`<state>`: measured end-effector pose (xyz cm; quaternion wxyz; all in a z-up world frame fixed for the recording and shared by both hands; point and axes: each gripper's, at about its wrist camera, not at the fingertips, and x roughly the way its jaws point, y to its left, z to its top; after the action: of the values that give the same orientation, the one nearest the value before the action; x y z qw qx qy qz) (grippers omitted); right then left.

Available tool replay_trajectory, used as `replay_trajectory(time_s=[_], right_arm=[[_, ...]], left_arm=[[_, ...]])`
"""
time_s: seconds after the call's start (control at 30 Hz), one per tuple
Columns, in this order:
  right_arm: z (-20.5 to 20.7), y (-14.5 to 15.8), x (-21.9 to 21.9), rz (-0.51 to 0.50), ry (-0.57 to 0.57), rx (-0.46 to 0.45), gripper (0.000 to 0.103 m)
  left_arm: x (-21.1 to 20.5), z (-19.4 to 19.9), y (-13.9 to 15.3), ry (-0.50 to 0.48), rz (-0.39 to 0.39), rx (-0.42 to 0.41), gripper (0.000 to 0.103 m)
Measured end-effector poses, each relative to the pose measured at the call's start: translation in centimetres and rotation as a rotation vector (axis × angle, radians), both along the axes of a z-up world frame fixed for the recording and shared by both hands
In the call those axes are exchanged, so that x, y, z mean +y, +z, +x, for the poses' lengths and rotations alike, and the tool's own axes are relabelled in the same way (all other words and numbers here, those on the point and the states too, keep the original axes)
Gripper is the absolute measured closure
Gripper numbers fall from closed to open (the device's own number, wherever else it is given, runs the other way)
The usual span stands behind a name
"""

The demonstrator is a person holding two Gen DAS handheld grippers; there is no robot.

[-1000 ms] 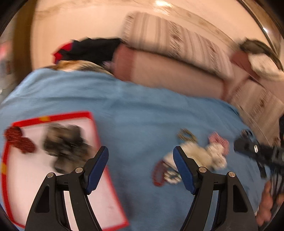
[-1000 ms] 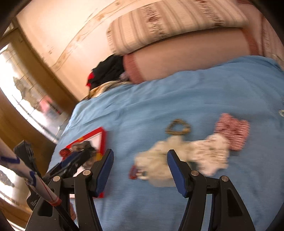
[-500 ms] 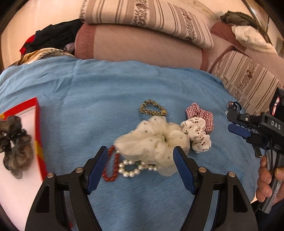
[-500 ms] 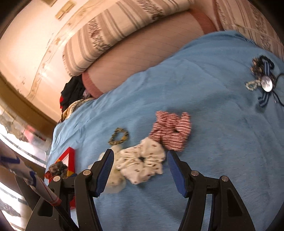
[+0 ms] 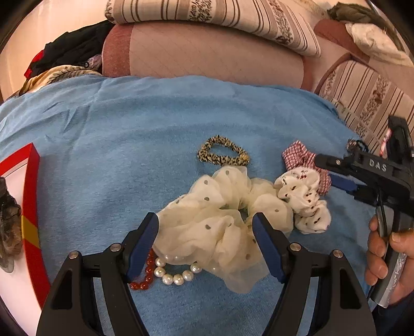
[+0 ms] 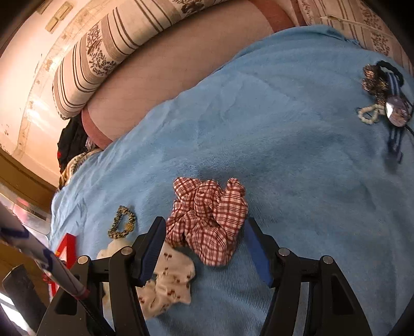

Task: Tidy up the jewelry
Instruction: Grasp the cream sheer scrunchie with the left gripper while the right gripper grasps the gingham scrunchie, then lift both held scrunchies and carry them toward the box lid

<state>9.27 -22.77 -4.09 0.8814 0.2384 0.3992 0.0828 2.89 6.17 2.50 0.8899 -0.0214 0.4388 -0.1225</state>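
Observation:
My left gripper (image 5: 205, 236) is open, its jaws on either side of a cream dotted scrunchie (image 5: 222, 219) on the blue cloth (image 5: 129, 129). A pearl bracelet (image 5: 176, 275) and a red bead string (image 5: 143, 276) lie under its near edge. My right gripper (image 6: 204, 240) is open around a red checked scrunchie (image 6: 207, 219); a white printed scrunchie (image 6: 168, 281) lies under its left jaw. A leopard hair tie (image 5: 222, 153) lies behind. The right gripper also shows at the right of the left wrist view (image 5: 344, 178).
A red-rimmed white tray (image 5: 31, 206) at the left holds a dark hair clip (image 5: 9, 227). A cluster of small jewelry (image 6: 383, 98) lies far right on the cloth. Striped cushions (image 5: 220, 15) and a sofa back border the far side.
Both grippers moved right and closer to the pile. The left went from over the tray to straddling the cream scrunchie; the right shifted from the white scrunchie to the checked one.

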Motion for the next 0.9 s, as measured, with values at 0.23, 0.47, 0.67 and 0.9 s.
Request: replay_trajectory(time_s=[0.23,0.47,0.67,0.9], right_arm=[[0.7,-1.3,0.6,-0.046,0.022,0.0,0.088],[-1.3,1.8,0.6,-0.088,0.0,-0.119,0.091],[-3.1,3.8,0.4,-0.069,0.007,-0.179,0.091],[-4.1,4.6,1.3,-0.066,0.032,-0.2,0.091]], left_arm=[[-1.1,0.2,-0.5,-0.017,0.052,-0.024,0.074],[-0.4,-0.6,1.8,-0.014,0.0,-0.103,0.086],[-0.1,-1.8,4.4,-0.02,-0.033,-0.196,0.086],[0.0,-2.3,5.3,-0.014,-0.009,-0.23,0.086]])
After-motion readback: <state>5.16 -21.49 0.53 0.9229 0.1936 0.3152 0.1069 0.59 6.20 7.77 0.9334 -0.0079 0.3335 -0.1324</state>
